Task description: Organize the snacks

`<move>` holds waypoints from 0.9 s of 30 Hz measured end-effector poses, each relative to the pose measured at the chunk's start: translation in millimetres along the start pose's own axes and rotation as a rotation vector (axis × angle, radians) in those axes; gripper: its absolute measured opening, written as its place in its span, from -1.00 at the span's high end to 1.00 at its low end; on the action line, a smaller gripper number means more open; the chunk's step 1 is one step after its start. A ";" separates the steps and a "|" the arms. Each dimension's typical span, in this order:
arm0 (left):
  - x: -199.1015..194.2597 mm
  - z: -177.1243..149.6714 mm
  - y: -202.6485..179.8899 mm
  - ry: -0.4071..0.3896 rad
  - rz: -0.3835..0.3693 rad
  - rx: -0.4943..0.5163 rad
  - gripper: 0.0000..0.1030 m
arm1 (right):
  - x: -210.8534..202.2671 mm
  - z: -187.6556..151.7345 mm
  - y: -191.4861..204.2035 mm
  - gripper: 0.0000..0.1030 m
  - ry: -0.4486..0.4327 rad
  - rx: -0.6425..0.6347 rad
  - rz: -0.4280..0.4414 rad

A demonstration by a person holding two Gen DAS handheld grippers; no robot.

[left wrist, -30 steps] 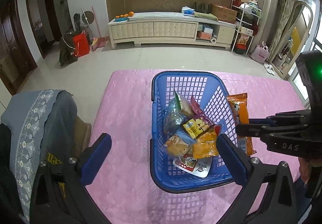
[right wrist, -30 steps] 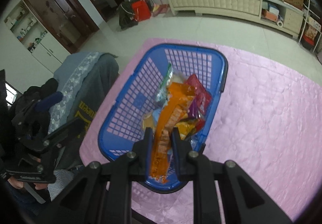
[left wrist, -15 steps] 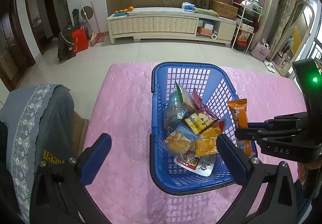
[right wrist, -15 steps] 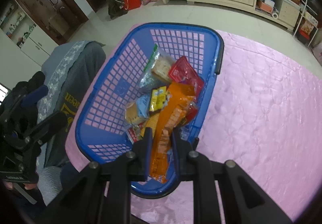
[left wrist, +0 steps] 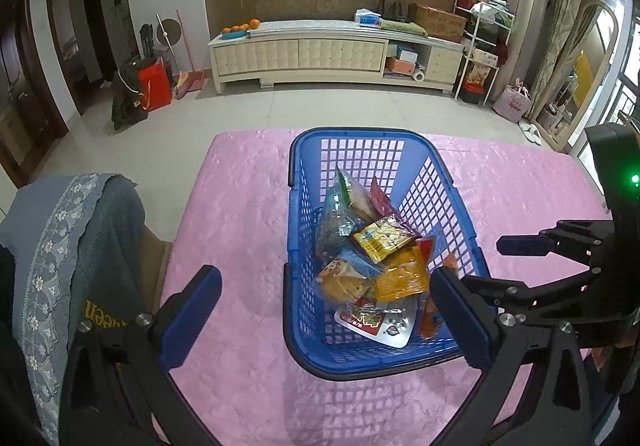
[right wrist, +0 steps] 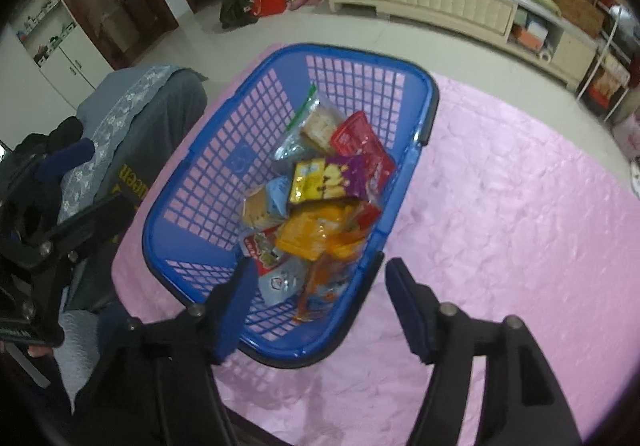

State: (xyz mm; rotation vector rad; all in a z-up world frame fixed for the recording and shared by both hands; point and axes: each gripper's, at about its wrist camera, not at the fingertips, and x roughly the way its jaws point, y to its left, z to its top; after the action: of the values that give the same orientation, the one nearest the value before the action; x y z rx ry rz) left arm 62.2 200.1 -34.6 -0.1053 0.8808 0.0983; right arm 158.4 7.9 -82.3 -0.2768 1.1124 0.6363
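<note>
A blue plastic basket stands on the pink tablecloth with several snack packets piled inside. My right gripper hangs over the basket's near right corner, its jaws opening. A long orange packet is loose between and below them, dropping onto the pile, and no pad touches it. The same orange packet shows by the basket's right wall in the left wrist view. My left gripper is open and empty, its fingers spread either side of the basket's near left wall.
A chair draped in grey-blue cloth stands against the table's left side. Pink cloth stretches to the right of the basket. A long cream cabinet lines the far wall beyond the tiled floor.
The right gripper was shut on the long orange packet over the basket. Its jaws have now parted and the packet has slipped down into the basket. The left gripper stayed open.
</note>
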 end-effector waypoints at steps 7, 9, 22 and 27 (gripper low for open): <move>-13.7 -6.2 -11.2 -0.038 -0.031 0.008 -1.00 | -23.8 -16.8 -11.9 -0.36 -0.083 0.037 -0.005; -20.7 -9.8 -16.6 -0.060 -0.049 0.009 -1.00 | -31.1 -24.0 -13.9 -0.36 -0.116 0.051 -0.010; -90.9 -75.4 -65.6 -0.277 -0.034 -0.062 -1.00 | -117.5 -111.0 -21.8 -0.99 -0.419 0.149 -0.106; -126.1 -90.3 -87.2 -0.365 -0.008 -0.045 -1.00 | -159.4 -137.1 -9.9 -1.00 -0.540 0.151 -0.136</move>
State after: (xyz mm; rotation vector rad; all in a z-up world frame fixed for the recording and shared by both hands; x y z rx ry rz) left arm -75.2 96.5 10.3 -0.1279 0.5141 0.1257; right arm 16.2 -123.4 0.3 -0.0415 0.6114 0.4642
